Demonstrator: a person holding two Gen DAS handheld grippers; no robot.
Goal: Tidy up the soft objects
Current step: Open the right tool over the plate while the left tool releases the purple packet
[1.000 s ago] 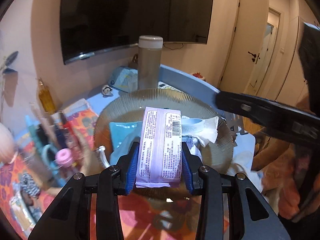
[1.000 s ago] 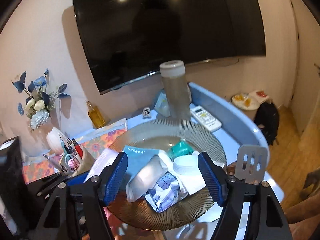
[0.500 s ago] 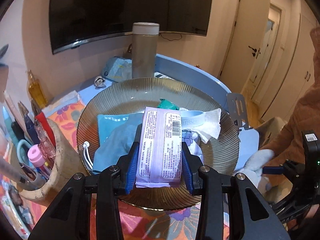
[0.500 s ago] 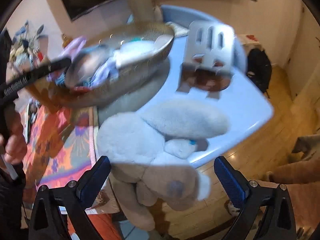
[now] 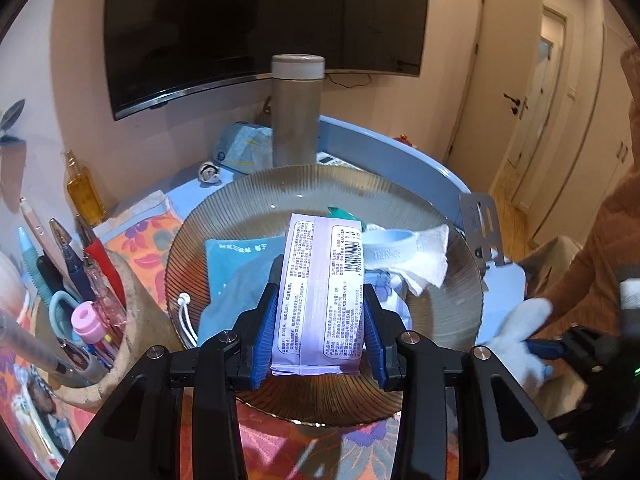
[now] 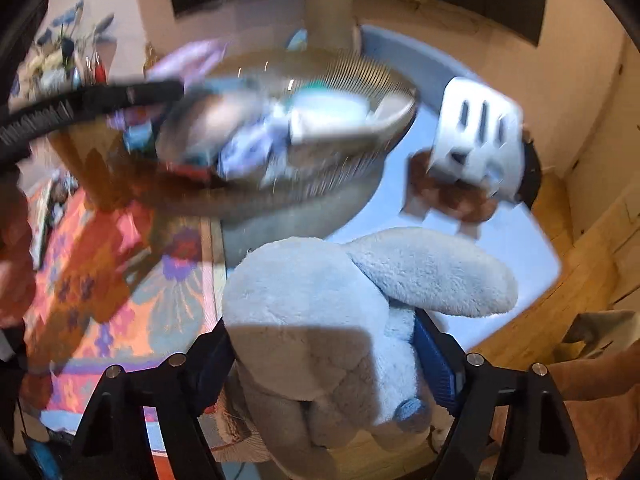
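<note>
My left gripper point(image 5: 318, 332) is shut on a lilac tissue pack point(image 5: 320, 292) and holds it over the ribbed glass plate point(image 5: 248, 216). The plate holds a teal pouch point(image 5: 236, 256), a blue drawstring bag point(image 5: 228, 304), a white paper towel point(image 5: 426, 260) and a pale blue strap point(image 5: 390, 242). My right gripper point(image 6: 328, 354) is shut on a pale blue plush toy point(image 6: 320, 304) at the table's right edge. The plush also shows at the right of the left wrist view point(image 5: 516, 332). The plate point(image 6: 320, 184) is blurred in the right wrist view.
A grey thermos point(image 5: 297, 112) stands behind the plate. A wooden pen holder point(image 5: 80, 300) with pens and scissors stands left of it. An oil bottle point(image 5: 82, 190), a tissue packet point(image 5: 240, 148) and a metal slotted stand point(image 5: 480, 228) sit on the blue table point(image 5: 400, 156). A floral cloth point(image 6: 120, 280) covers its front.
My right gripper swung down from above the plate to the table's right edge and closed on the plush toy. My left gripper kept hold of the tissue pack over the plate.
</note>
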